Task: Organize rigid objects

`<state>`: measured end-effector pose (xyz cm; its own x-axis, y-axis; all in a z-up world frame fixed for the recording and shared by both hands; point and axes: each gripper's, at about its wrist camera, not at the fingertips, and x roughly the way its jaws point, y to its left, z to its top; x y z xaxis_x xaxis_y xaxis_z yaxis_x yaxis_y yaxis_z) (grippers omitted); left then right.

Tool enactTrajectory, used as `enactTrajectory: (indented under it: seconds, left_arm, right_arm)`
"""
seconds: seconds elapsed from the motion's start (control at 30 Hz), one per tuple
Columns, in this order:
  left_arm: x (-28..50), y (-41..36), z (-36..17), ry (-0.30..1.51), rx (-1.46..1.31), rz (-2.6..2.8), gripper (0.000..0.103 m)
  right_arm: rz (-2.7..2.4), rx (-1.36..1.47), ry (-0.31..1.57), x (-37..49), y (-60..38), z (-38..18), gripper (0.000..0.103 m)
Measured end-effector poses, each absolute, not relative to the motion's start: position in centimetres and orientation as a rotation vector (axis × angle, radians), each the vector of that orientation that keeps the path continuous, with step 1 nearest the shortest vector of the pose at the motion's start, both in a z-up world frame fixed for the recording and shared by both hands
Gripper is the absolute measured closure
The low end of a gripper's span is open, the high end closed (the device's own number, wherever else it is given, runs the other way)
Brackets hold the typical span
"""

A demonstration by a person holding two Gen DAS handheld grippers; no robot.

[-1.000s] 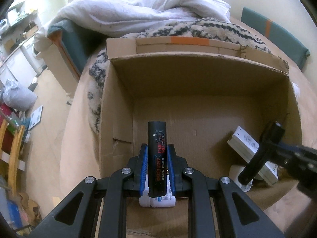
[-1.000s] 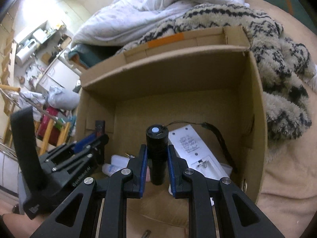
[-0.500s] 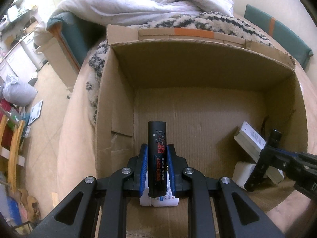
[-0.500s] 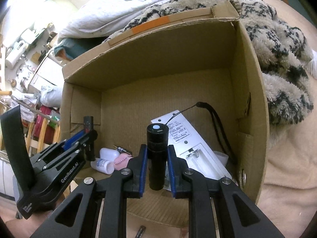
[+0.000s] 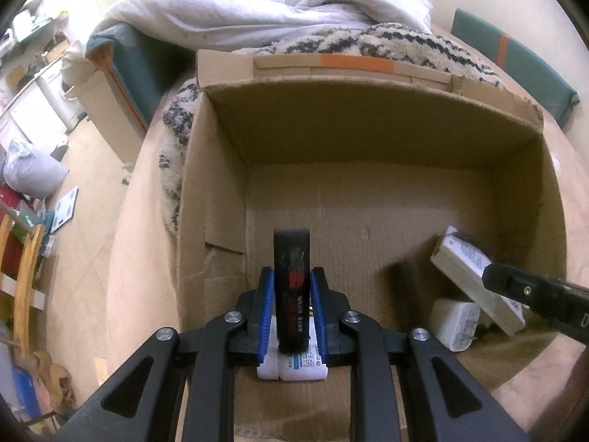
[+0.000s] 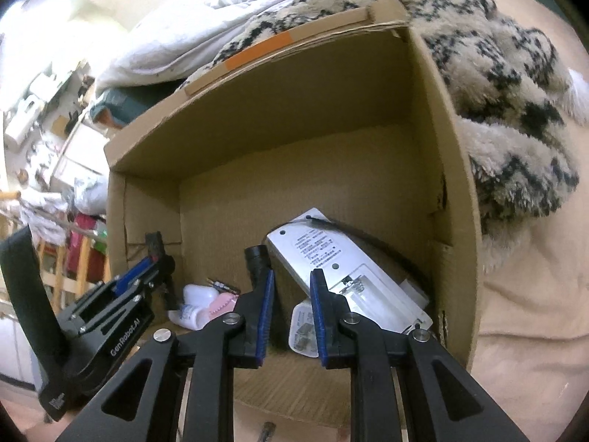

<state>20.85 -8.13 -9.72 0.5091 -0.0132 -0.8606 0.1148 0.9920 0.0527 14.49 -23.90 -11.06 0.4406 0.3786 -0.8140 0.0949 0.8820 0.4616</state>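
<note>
Both grippers reach into the cardboard box (image 5: 217,199): left jaws clamp a blurred black tube (image 5: 292,287), right jaws parted, flashlight (image 6: 256,263) half-hidden.

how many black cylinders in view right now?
2. Black red-printed tube clamped in the left gripper; black flashlight beside a finger of the open right gripper, inside the cardboard box. More may be hidden.

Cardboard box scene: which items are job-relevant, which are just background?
Job: cardboard box; black tube in left tongs; black flashlight at open right tongs; white remote.

Background: white duvet; patterned blanket.
</note>
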Motion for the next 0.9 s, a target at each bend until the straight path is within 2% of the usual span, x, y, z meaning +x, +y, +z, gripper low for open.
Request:
enactTrajectory:
  seconds: [0.03,0.07,0.1,0.13,0.17,0.27,0.83,0.9]
  left_arm:
    - [20.8,-8.2,-9.5,1.026,0.11,-0.081,0.08]
    - [20.6,-8.3,-9.2,1.016,0.114,-0.087,0.07]
    - [20.5,-8.3,-8.9,1.005,0.115,-0.092,0.056]
    - [20.3,-8.3,-8.6,0.991,0.113,-0.094,0.049]
    - [20.1,-8.3,-8.3,0.973,0.109,-0.095,0.042]
    - [19.8,-8.3,-7.6,0.95,0.108,-0.1,0.042]
    - [17.5,-6.6,-4.7,0.913,0.038,-0.076,0.042]
    - [17.0,-6.5,-4.4,0.906,0.044,-0.075,0.042]
  right_arm:
    - [0.185,0.488,1.106,14.5,-24.0,-10.9,0.077]
    - [0.188,0.49,1.096,14.4,-24.0,-10.7,0.073]
    - [0.19,0.49,1.089,14.3,-24.0,-10.5,0.068]
    - [0.195,0.493,1.079,14.2,-24.0,-10.3,0.05]
    - [0.211,0.506,1.069,14.1,-24.0,-10.1,0.04]
    - [0.218,0.483,1.053,13.9,-23.4,-9.5,0.036]
    - [0.219,0.472,1.029,12.0,-23.5,-8.2,0.035]
    - [0.214,0.462,1.01,11.5,-23.5,-7.7,0.022]
